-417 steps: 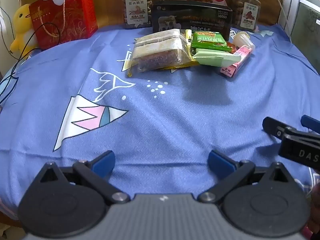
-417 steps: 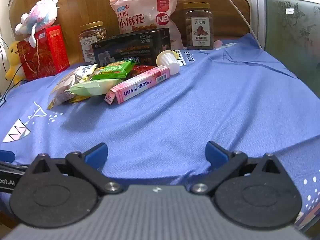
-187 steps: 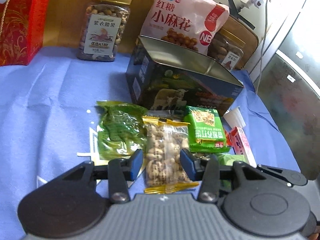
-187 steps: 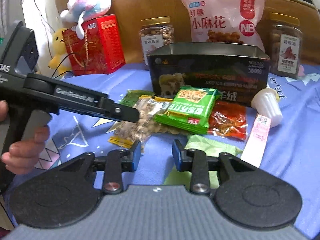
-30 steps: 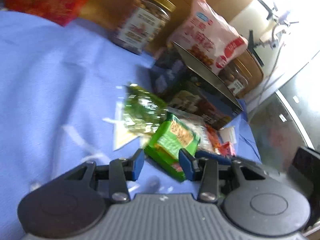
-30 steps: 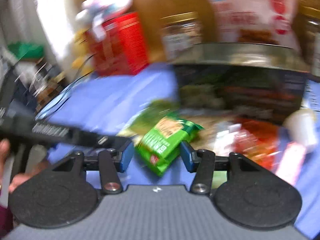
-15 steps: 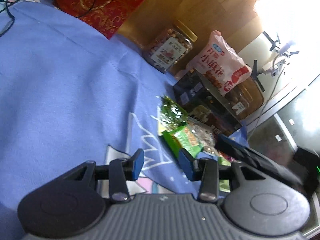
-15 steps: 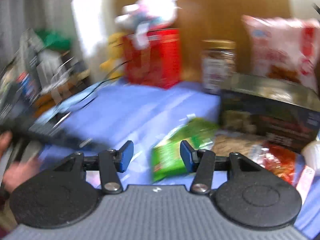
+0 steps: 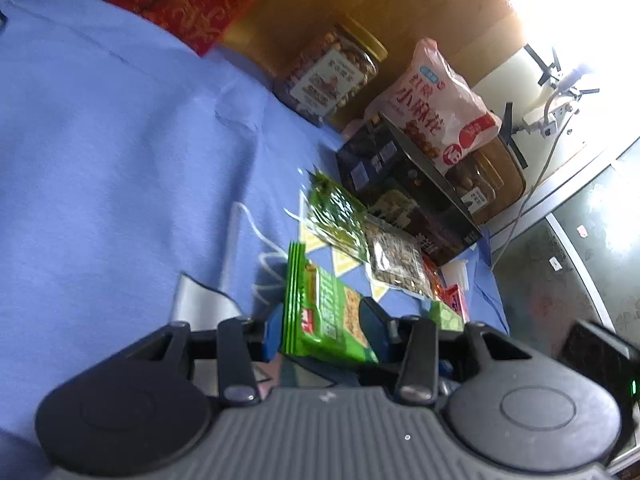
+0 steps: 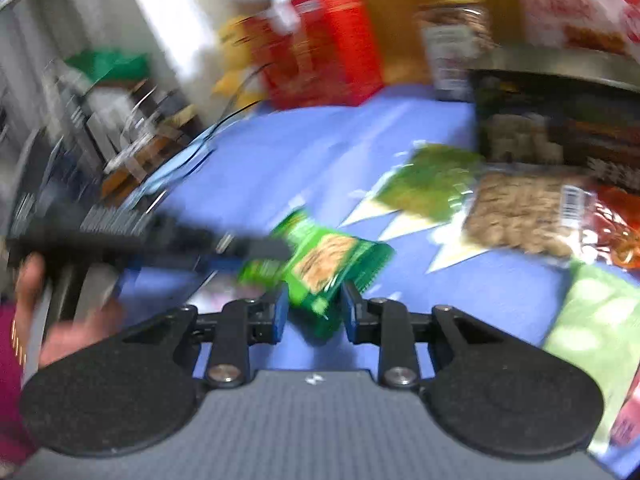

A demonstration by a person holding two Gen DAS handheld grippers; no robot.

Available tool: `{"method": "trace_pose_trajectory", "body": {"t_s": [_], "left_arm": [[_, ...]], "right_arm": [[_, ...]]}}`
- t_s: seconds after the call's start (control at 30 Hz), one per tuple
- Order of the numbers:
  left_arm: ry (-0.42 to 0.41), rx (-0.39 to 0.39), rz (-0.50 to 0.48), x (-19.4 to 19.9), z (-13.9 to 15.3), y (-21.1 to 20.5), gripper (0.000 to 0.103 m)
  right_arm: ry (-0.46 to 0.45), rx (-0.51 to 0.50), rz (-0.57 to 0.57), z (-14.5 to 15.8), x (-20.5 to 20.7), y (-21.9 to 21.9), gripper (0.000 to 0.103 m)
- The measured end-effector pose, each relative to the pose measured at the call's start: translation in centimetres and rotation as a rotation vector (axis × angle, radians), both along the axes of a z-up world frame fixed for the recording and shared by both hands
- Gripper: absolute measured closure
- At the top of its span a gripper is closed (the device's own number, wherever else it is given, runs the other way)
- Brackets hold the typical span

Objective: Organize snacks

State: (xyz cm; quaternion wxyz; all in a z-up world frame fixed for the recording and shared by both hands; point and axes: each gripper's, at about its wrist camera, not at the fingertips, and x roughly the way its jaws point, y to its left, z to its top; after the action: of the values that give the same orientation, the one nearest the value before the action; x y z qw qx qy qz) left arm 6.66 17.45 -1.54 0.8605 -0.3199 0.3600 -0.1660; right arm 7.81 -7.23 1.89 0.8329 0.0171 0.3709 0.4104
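A green snack packet point(image 9: 324, 312) hangs just above the blue cloth point(image 9: 120, 160). In the left wrist view it stands between the blue pads of my left gripper point(image 9: 324, 332), which touch both its sides. In the blurred right wrist view the same packet point(image 10: 320, 264) is tilted. Its near end sits between the jaws of my right gripper point(image 10: 314, 312), which are closing on it, pads against its sides. A left finger point(image 10: 256, 246) reaches its far end from the left. The open dark tin box point(image 9: 404, 184) stands behind.
Lying before the tin point(image 10: 560, 120) are a dark green packet point(image 10: 432, 188), a clear nut pack point(image 10: 520, 216), a red pack point(image 10: 616, 232) and a pale green pack point(image 10: 592, 320). Along the back are a jar point(image 9: 332, 76), a pink bag point(image 9: 440, 108) and a red box point(image 10: 332, 44).
Half a second ago the green packet lay on the cloth ahead of both grippers. Now it sits between both pairs of jaws, and the right jaws have narrowed.
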Motion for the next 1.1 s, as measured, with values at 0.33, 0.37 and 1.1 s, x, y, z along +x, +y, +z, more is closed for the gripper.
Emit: {"method": "trace_pose_trajectory", "body": {"t_s": [0.33, 0.37, 1.1], "left_arm": [[-0.009, 0.051, -0.005, 0.0, 0.8, 0.5, 0.062], [-0.005, 0.064, -0.014, 0.1, 0.6, 0.2, 0.065], [-0.091, 0.123, -0.374, 3.0, 3.9, -12.5, 0.074]], "right_arm": [[-0.172, -0.164, 0.025, -1.0, -0.3, 2.9, 0.048], [-0.167, -0.168, 0.022, -1.3, -0.2, 3.0, 0.048], [-0.261, -0.084, -0.257, 0.4, -3.6, -6.7, 0.063]]}}
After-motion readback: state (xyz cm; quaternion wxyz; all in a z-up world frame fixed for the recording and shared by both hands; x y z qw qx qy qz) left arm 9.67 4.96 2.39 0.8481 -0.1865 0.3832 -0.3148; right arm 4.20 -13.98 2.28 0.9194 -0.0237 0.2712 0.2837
